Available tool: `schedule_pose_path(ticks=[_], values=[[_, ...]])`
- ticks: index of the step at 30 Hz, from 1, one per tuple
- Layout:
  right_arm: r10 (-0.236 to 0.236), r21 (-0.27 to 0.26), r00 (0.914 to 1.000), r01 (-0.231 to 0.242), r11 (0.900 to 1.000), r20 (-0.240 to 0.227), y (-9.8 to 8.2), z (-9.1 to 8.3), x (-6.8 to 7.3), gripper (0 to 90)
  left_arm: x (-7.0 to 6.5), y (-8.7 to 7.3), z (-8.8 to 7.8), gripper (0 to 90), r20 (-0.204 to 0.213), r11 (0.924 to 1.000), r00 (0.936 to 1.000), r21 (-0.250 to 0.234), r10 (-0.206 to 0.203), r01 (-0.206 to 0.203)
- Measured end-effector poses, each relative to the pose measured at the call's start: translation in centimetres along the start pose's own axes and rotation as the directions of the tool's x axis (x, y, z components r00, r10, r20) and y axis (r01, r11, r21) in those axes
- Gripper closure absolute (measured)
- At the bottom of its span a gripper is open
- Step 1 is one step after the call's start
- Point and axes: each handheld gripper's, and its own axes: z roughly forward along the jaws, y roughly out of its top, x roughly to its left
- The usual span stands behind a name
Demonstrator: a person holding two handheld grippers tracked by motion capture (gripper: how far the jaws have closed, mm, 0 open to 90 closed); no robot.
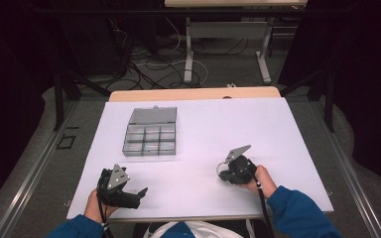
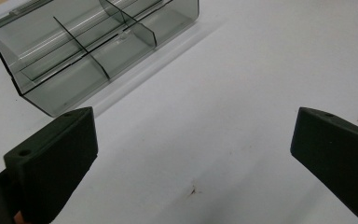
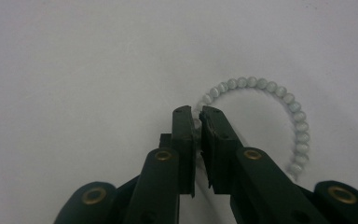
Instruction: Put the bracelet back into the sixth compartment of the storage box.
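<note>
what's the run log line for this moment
right tool: shut on bead bracelet | left tool: open, idle | compartment box: lid open

Glossy pale bead bracelet (image 3: 279, 100), smoky clear plastic box (image 2: 88, 46), matt white tabletop (image 1: 278, 129).

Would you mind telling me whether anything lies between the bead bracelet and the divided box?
Nothing visible does. The right claw is shut on the bead bracelet, and the white tabletop between it and the divided box looks bare. The box's lid stands open.
</note>
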Motion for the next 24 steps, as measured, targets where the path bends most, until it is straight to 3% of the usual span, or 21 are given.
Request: schedule_pose_path(ticks=[8, 11, 14, 24], values=[[0.027, -0.01, 0.9994, -0.027, 1.0, 0.024, -0.1, 0.0, 0.4, 85.4, -0.1, 0.0, 0.1, 0.5, -0.006, 0.9999, 1.0, -0.014, -0.002, 0.002], [0.027, -0.016, 0.9984, -0.026, 1.0, 0.049, 0.0, 0.0, 0.6, 85.4, 0.0, 0.0, 0.0, 0.6, 0.001, 1.0, 1.0, 0.0, 0.002, -0.002], [0.023, -0.031, 0.9993, -0.022, 0.999, 0.03, 0.1, -0.4, 0.6, 86.9, 0.0, 0.0, 0.0, 0.6, 0.0, 1.0, 1.0, -0.003, 0.002, -0.002], [0.006, -0.068, 0.9986, -0.003, 0.998, 0.053, 0.3, -1.2, 0.7, 86.9, 0.0, 0.0, 0.0, 0.5, 0.001, 1.0, 1.0, -0.002, 0.005, -0.005]])
